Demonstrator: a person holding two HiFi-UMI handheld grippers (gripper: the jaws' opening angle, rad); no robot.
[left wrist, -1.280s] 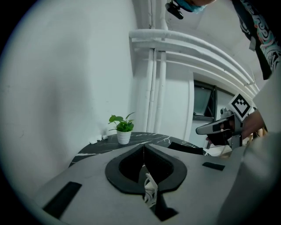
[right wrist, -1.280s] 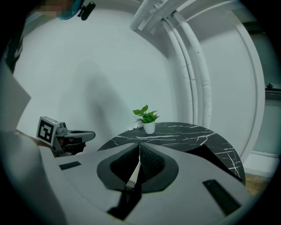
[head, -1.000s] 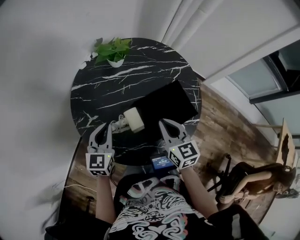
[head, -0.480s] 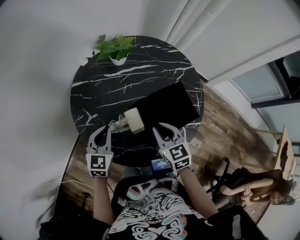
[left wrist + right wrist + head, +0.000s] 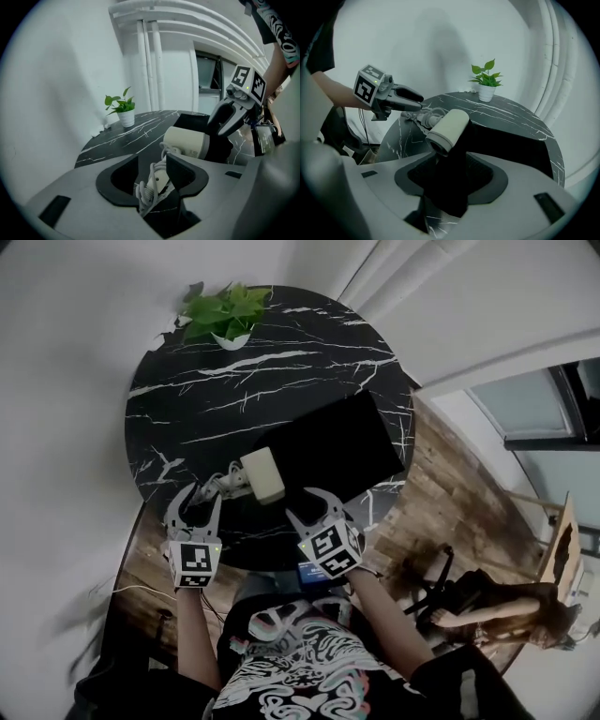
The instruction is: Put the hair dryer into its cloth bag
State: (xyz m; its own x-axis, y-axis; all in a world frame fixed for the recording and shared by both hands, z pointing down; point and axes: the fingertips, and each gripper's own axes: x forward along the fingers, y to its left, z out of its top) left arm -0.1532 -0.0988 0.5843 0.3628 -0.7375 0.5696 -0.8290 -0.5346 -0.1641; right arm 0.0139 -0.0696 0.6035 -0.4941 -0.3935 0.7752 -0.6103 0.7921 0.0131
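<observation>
**Head view.** Round black marble desk (image 5: 187,418) with white veins. A small green potted plant (image 5: 223,320) stands at its far rim. The cream cylindrical plastic hair dryer (image 5: 262,474) lies near the front edge, touching the near corner of the flat black cloth bag (image 5: 347,437), and is not inside it. The left gripper (image 5: 197,501) has its jaws apart at the coiled white cord (image 5: 225,486). The right gripper (image 5: 305,510) also has its jaws apart. Over the last second it has swung leftward along the bag's near edge, toward the dryer barrel.

**Left gripper view.** Jaws open. The cord (image 5: 147,187) and the dryer's handle end lie in the gap, unclamped. The barrel (image 5: 185,142) is beyond, with the right gripper (image 5: 225,119) behind it.

**Right gripper view.** Jaws open and gripping nothing. Black bag fabric (image 5: 506,145) shows in the gap, and the barrel (image 5: 447,125) is just ahead.

**Status.** Both grippers now flank the dryer, so a pickup is probably being set up. The task looks to be at an early stage.
</observation>
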